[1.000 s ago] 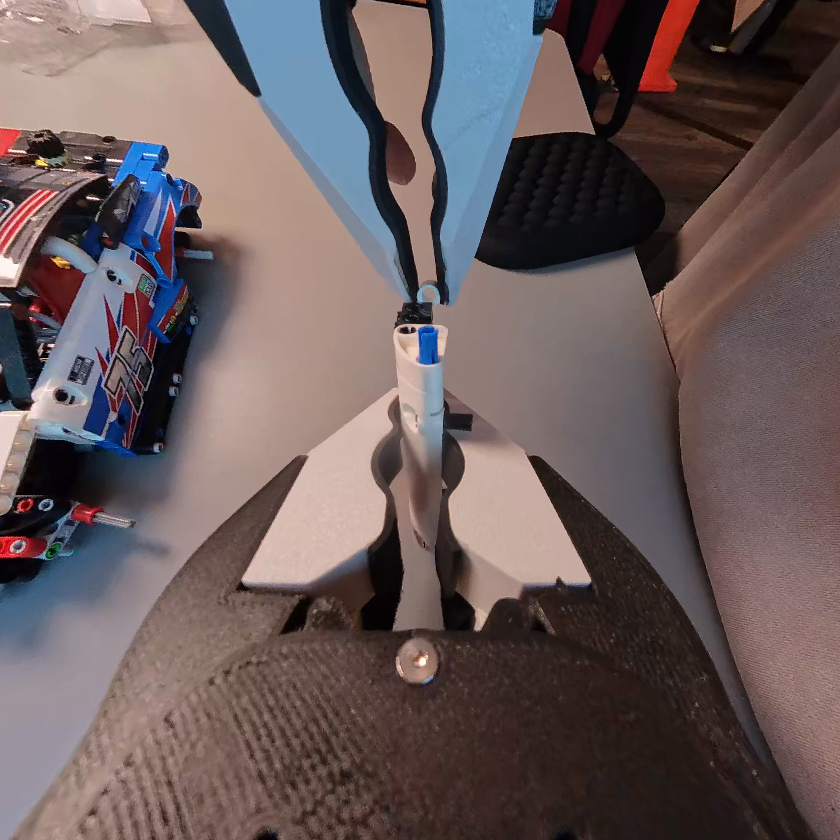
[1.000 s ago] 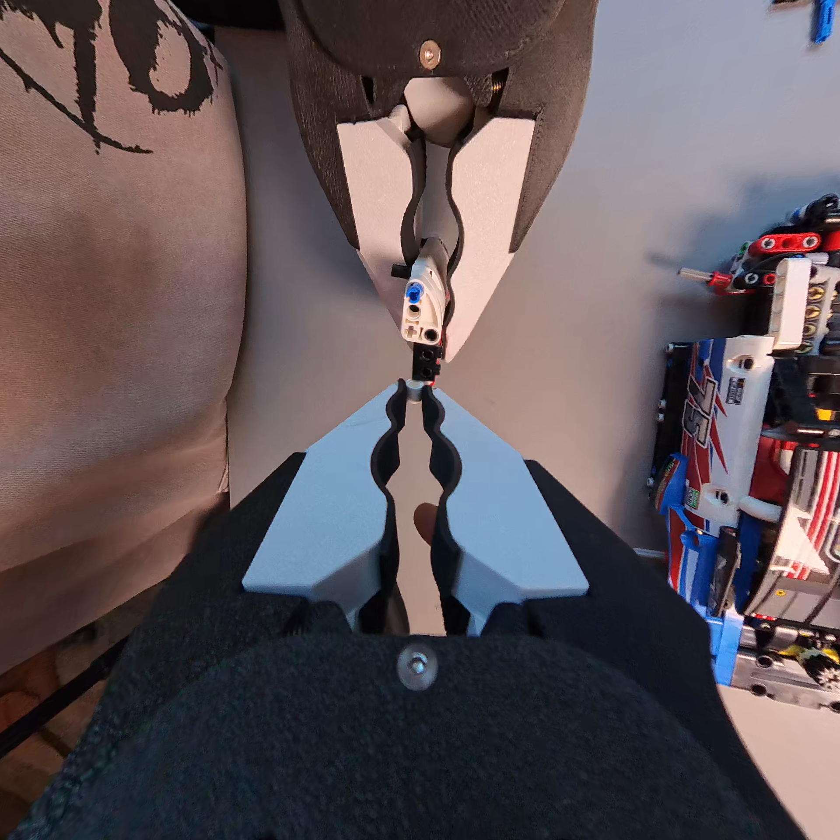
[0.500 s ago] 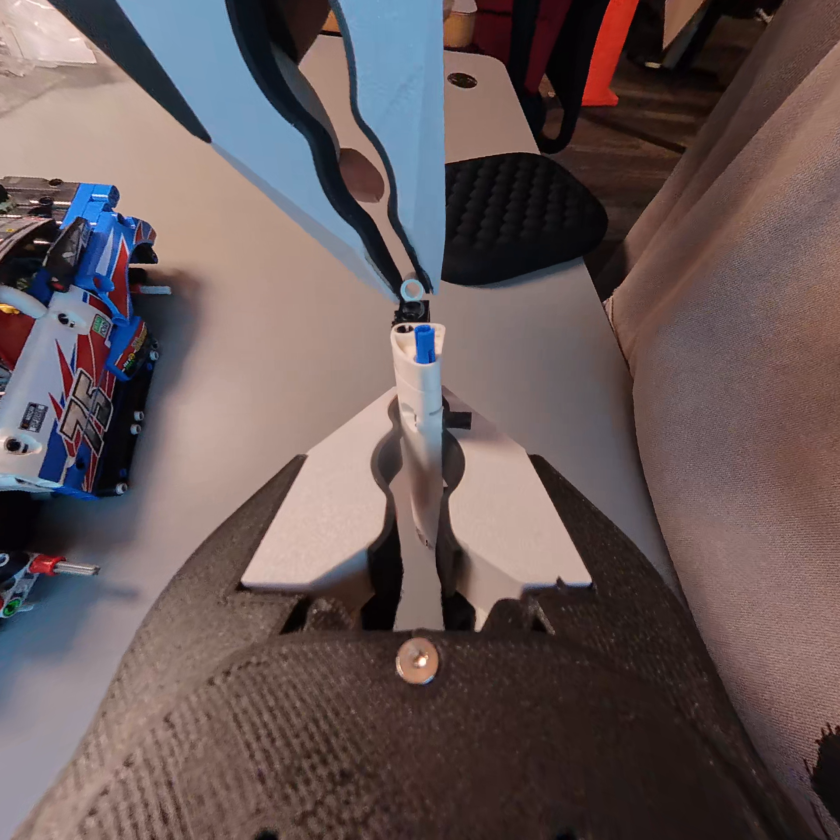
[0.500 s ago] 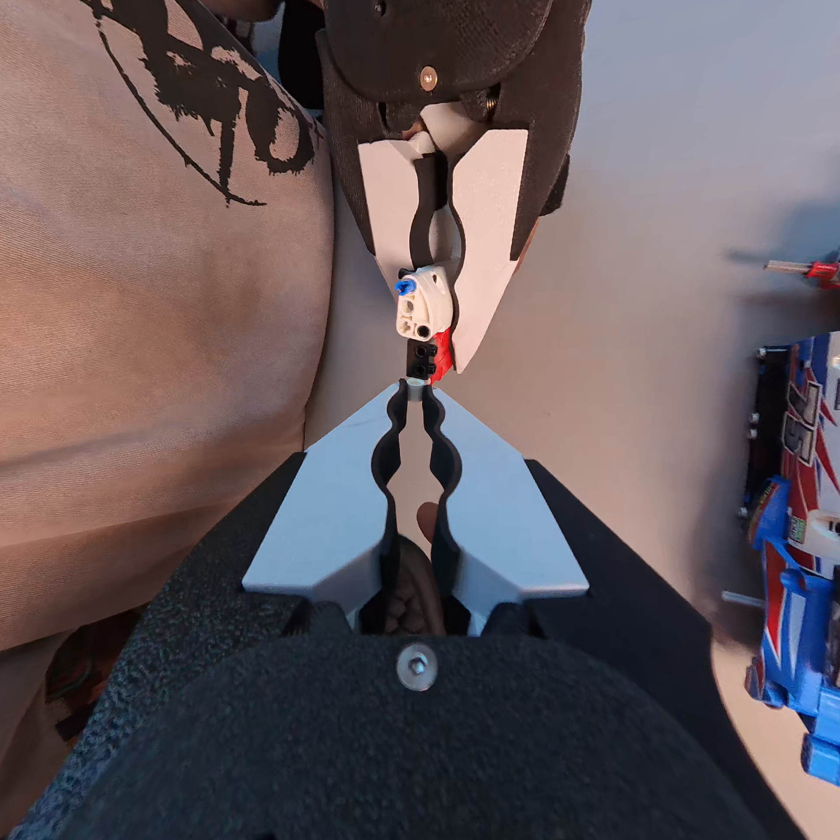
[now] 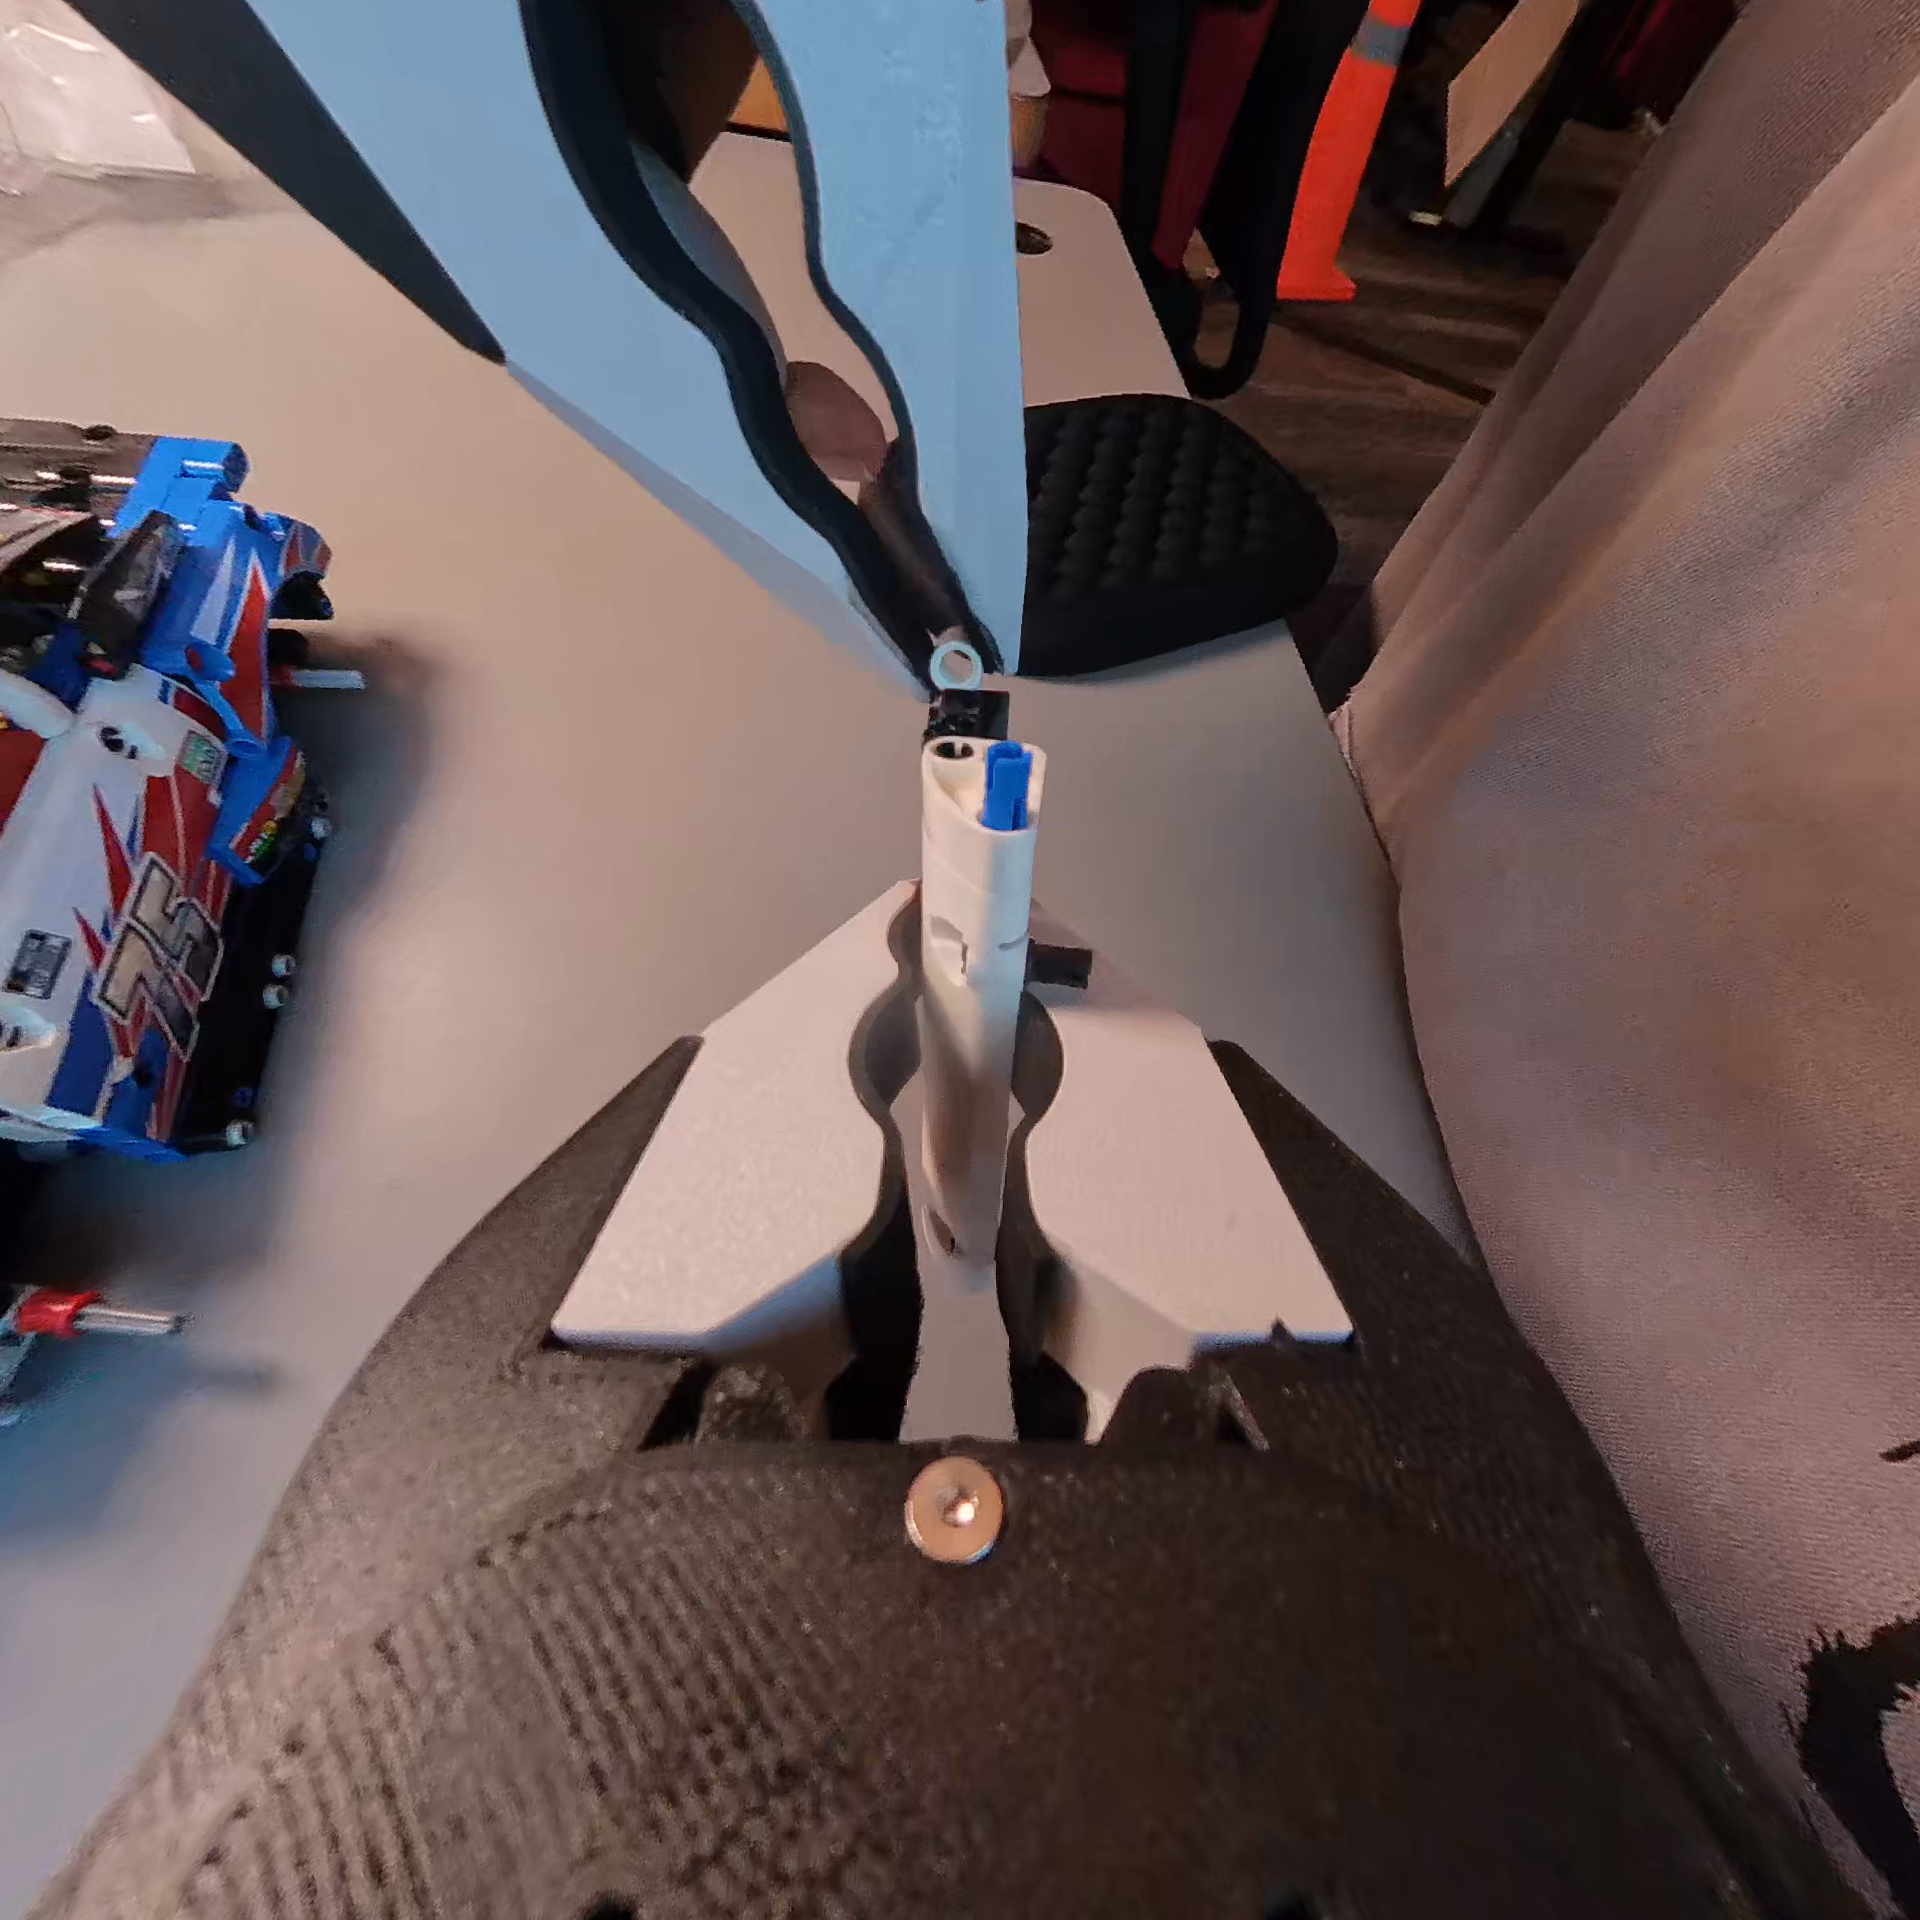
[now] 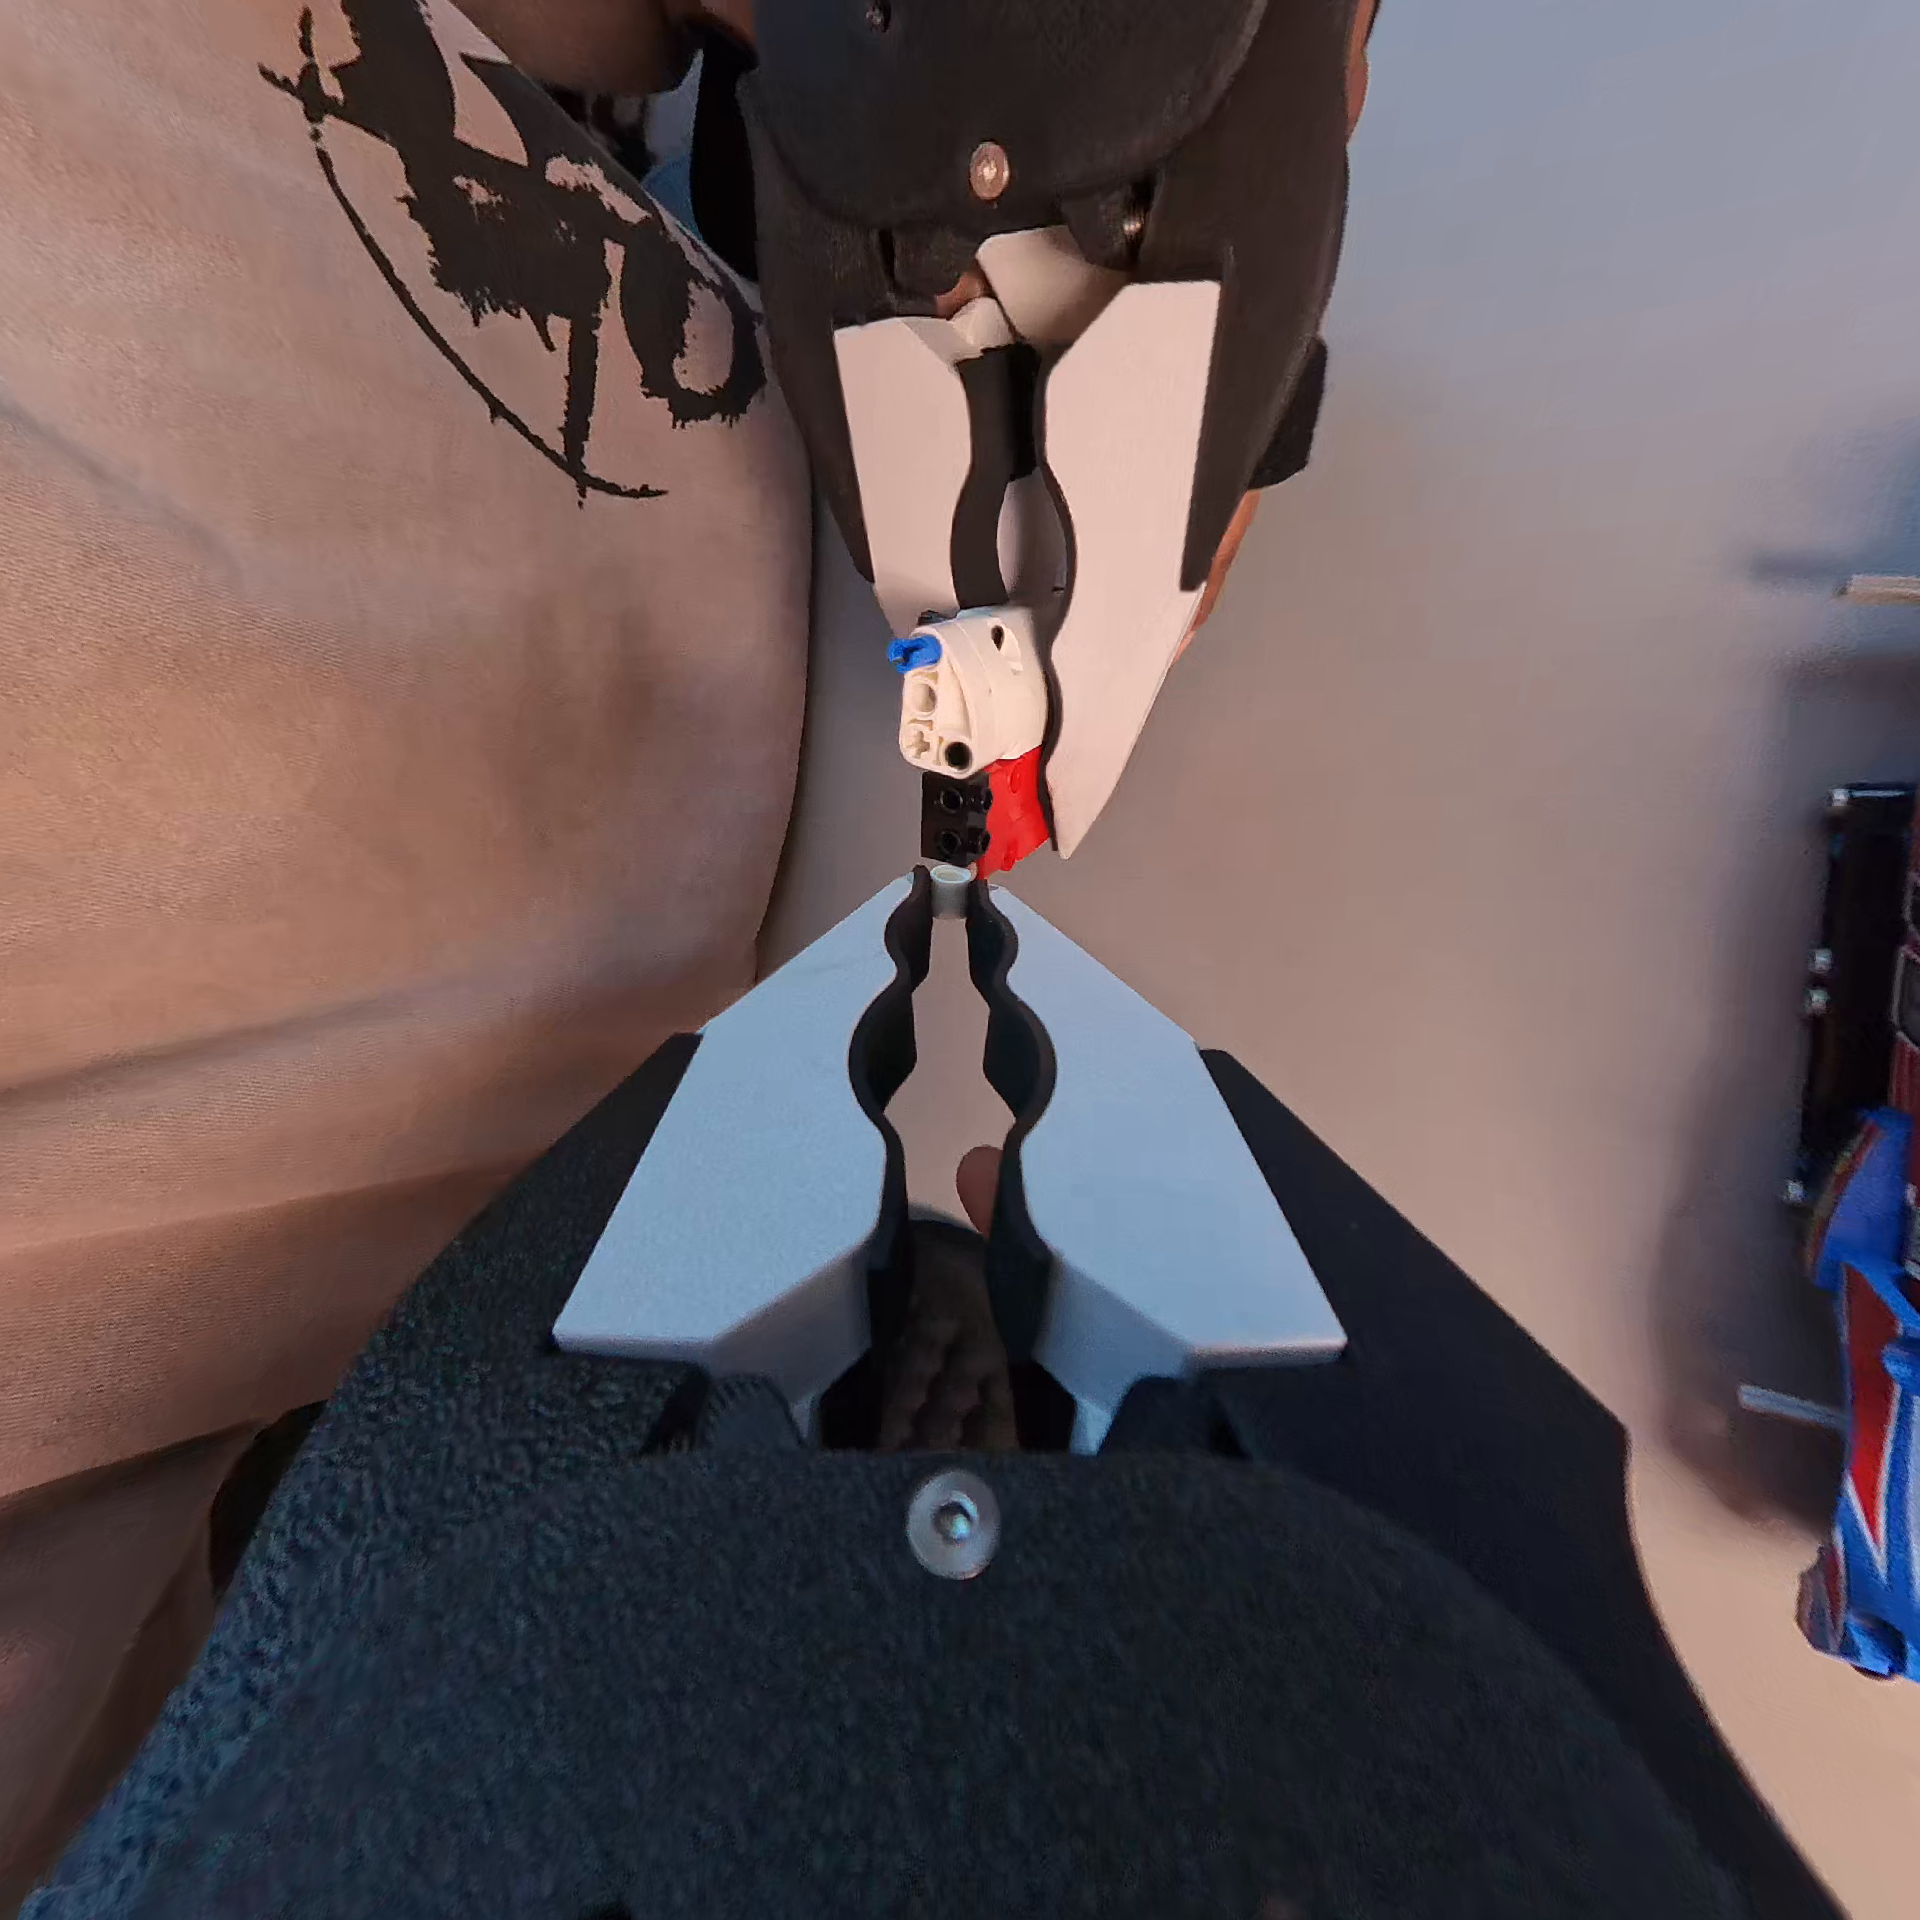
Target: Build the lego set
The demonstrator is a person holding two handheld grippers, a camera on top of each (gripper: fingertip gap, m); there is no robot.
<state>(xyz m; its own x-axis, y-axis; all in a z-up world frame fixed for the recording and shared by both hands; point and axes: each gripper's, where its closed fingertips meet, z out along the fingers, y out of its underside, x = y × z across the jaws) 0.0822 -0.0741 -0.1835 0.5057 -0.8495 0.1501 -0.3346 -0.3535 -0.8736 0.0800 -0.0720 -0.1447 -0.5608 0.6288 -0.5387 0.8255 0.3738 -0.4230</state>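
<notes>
The left gripper [image 5: 971,935] is clamped on a white lego piece [image 5: 977,883], a slim curved panel that stands up between its pale fingers and carries a blue pin [image 5: 1006,795] at its far end. A small black connector block [image 5: 971,712] is fixed to the tip of that piece, with a red part [image 6: 1013,816] beside it (the red shows only in the right wrist view). The right gripper [image 6: 948,894] meets it head-on from the opposite side, its tips pinching a tiny light grey bushing [image 6: 948,891], a short ring-shaped sleeve. The bushing sits just beside the black connector block, very close; whether the two touch cannot be told. Both grippers are held above a plain grey table [image 5: 582,644]. Off to the side on the table rests a partly built lego race car [image 5: 135,831] in white, blue and red, well apart from the two grippers. A person in a beige printed shirt [image 6: 364,675] is close behind the left gripper. Beyond the table edge are a black chair seat [image 5: 1153,520] and an orange cone [image 5: 1340,156]
</notes>
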